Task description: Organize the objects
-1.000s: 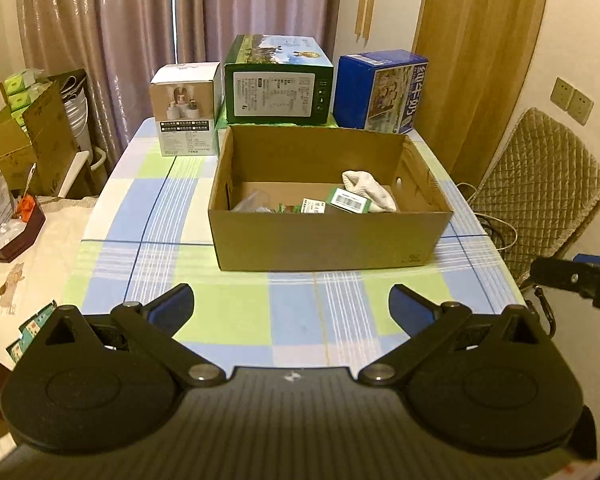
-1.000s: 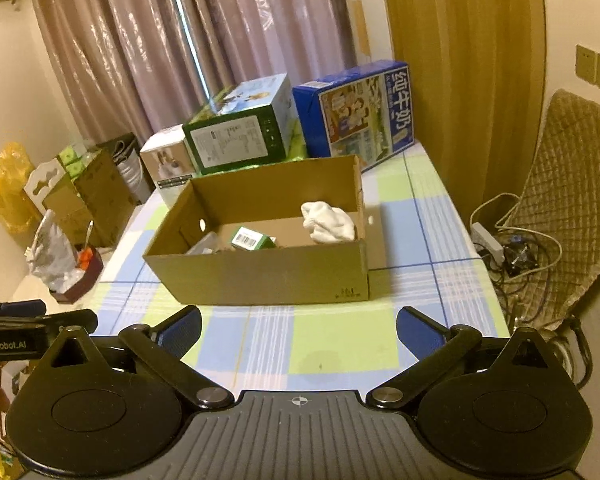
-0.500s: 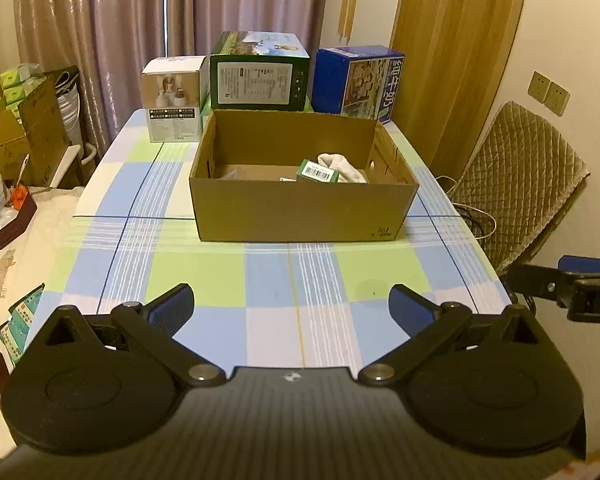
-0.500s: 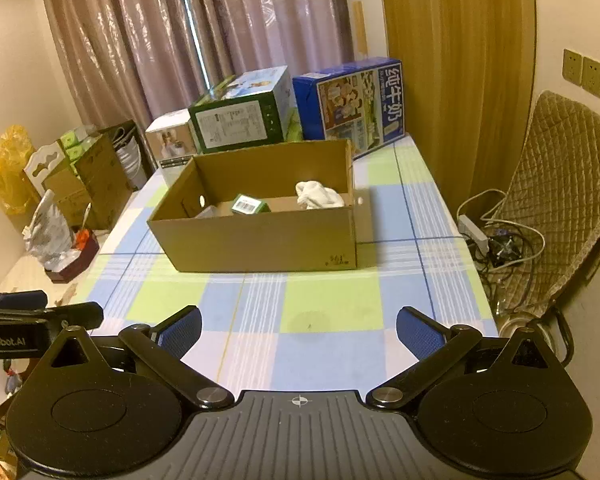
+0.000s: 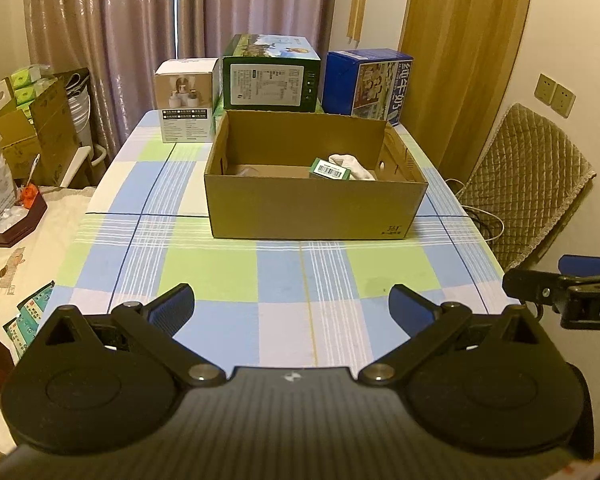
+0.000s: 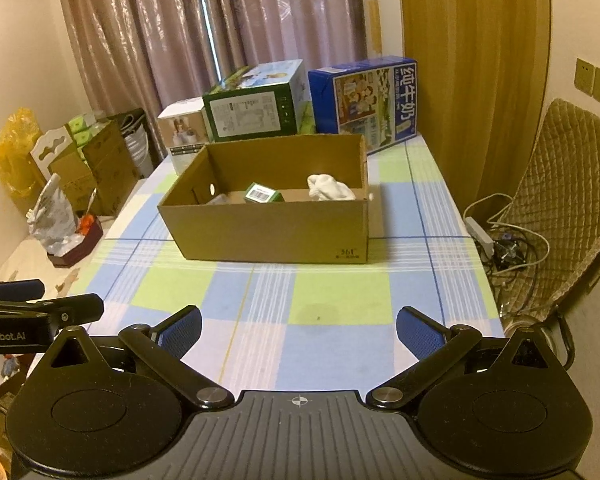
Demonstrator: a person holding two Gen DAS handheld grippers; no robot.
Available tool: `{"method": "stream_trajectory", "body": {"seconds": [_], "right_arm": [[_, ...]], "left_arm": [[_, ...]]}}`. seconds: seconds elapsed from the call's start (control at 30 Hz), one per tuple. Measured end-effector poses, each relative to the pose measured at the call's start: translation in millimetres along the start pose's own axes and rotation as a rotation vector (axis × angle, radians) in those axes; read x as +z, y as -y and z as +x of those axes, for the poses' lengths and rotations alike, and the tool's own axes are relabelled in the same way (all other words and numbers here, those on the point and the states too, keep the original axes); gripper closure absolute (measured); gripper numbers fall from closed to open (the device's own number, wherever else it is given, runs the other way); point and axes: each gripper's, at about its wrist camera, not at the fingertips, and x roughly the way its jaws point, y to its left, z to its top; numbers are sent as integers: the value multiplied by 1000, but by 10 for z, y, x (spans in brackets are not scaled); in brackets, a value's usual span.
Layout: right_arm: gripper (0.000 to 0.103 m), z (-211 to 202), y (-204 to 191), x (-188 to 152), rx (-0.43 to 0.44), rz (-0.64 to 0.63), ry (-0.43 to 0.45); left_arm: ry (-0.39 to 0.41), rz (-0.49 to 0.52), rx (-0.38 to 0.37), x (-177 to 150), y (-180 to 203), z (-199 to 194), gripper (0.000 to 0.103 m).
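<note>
An open brown cardboard box point(image 5: 316, 208) point(image 6: 272, 228) sits in the middle of the checked table. Inside it lie a small green carton with a barcode point(image 5: 330, 169) point(image 6: 263, 193) and a crumpled white cloth point(image 5: 350, 165) point(image 6: 328, 187); the box's front wall hides the rest of its floor. My left gripper point(image 5: 291, 304) hangs open over the table's near end, well short of the box, with nothing between its fingers. My right gripper point(image 6: 299, 328) is open and empty too, level with the left one, which shows at the left edge of the right wrist view.
Three boxes stand along the table's far edge: white point(image 5: 185, 100), green point(image 5: 271, 79) and blue point(image 5: 366, 80). A quilted chair point(image 5: 528, 184) and cables on the floor point(image 6: 504, 240) are to the right. Cartons and bags point(image 5: 28, 132) crowd the left.
Both grippers have pulled back from the cardboard box towards the near end of the table, so the box looks smaller and farther. Both stay open and empty.
</note>
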Motion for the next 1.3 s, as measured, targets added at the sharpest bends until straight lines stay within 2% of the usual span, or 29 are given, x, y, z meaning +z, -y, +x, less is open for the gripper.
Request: {"method": "stream_trajectory", "body": {"seconds": [1.3], "right_arm": [[2, 63, 10, -24, 3, 14, -13]], "left_arm": [[-10, -17, -18, -9, 10, 92, 1]]}}
